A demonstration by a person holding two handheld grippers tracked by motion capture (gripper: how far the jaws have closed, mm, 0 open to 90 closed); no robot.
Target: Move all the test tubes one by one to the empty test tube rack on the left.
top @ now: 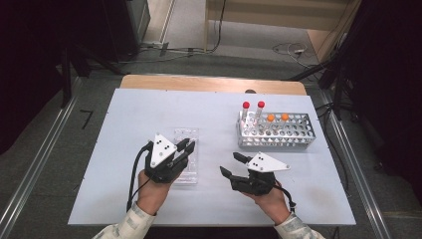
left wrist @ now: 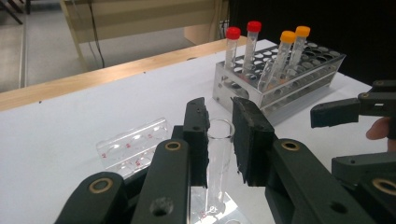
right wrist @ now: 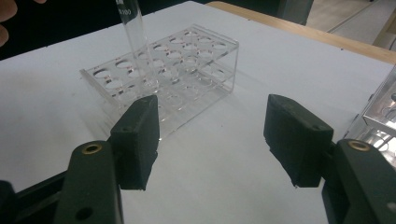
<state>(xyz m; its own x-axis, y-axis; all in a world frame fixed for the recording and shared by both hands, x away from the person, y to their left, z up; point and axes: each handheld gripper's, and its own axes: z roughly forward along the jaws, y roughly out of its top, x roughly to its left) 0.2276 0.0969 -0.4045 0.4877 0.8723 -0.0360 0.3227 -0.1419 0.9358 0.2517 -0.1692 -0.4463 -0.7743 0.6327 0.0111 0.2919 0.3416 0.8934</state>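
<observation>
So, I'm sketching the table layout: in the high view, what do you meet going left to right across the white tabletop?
Left gripper over the clear plastic rack → right gripper, fingers apart → metal rack holding two red-capped tubes and, further right, two orange-capped tubes.

The left gripper (top: 180, 152) is clamped on an upright clear glass tube (left wrist: 218, 158), directly over the clear plastic rack (top: 187, 172). The right gripper (top: 233, 164), jaws apart and holding nothing, rests just right of that rack, pointing toward it.
</observation>
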